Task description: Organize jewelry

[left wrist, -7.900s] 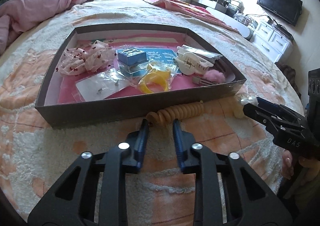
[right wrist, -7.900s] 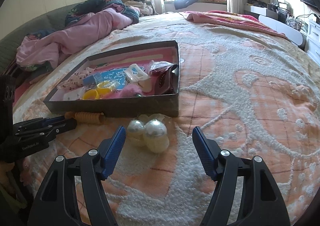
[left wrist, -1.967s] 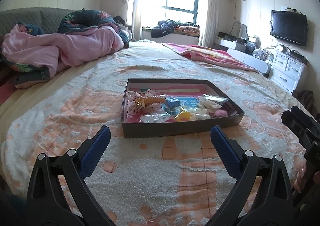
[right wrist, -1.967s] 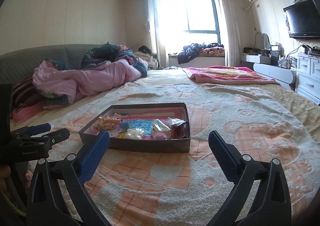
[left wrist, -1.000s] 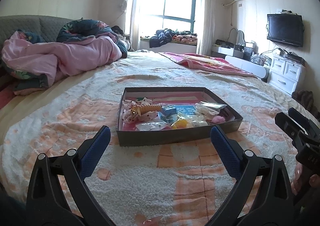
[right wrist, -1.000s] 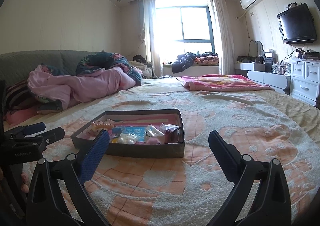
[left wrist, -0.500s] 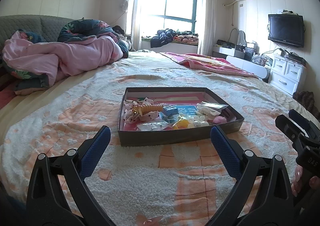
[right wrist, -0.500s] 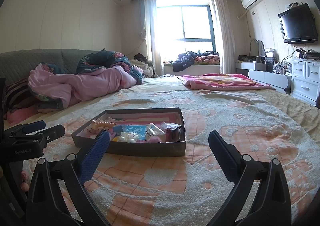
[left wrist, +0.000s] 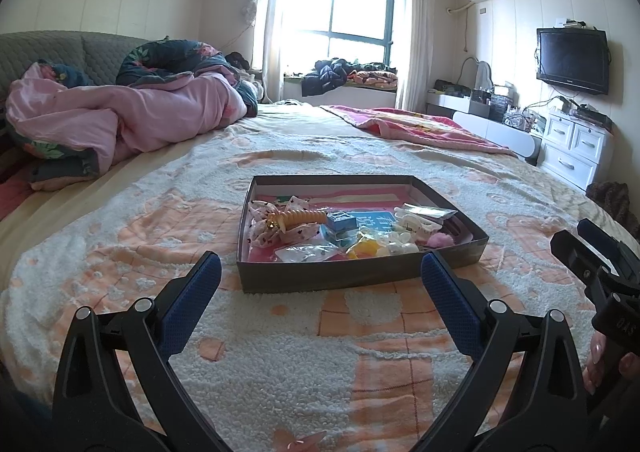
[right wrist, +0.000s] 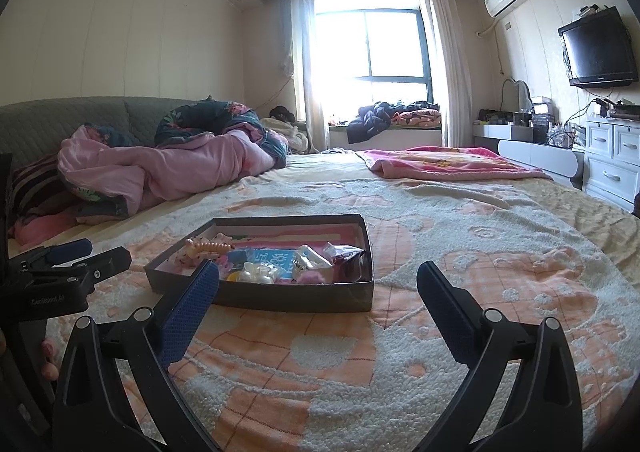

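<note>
We see both grippers, left gripper (left wrist: 320, 284) and right gripper (right wrist: 318, 294), jaws spread wide, empty, short of the box (left wrist: 352, 276) on the bed (left wrist: 280, 352).

The left tool (left wrist: 320, 284) is held low and level, its two blue-padded fingers (left wrist: 191, 304) spread wide apart with nothing between them. The right tool (right wrist: 318, 292) is posed the same way, fingers (right wrist: 448, 308) splayed wide and empty. In the left wrist view the right tool shows at 3 o'clock, with fingertips of the person's hand (left wrist: 598, 362) wrapped on its grip at 4 o'clock.
</note>
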